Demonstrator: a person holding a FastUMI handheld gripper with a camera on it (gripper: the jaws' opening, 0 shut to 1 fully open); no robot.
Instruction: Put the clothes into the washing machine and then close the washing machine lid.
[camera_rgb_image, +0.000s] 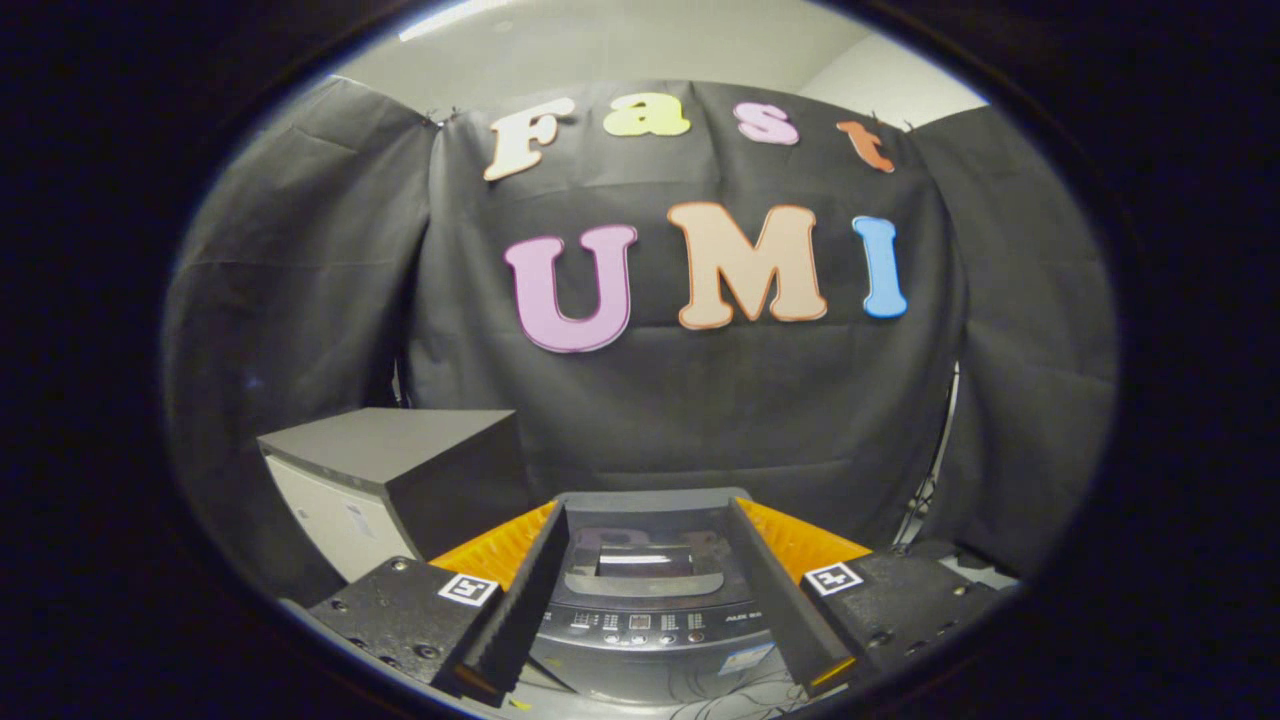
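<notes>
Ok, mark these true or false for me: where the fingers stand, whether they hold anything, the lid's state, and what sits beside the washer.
1. The fingers are spread apart. True.
2. A garment is pinched between them. False: nothing is held.
3. The grey top-loading washing machine lies between and just ahead of the fingers. True.
4. Its smoked lid stands raised. False: it lies flat, shut.
5. A dark-topped box stands beside the washer. True.

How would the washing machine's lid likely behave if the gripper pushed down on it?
The lid looks like a rigid panel with a glossy window, so it probably would not flex, though the fingers might slide on it. It already appears to lie flat. The gripper is open, with the lid between its fingers.
</notes>
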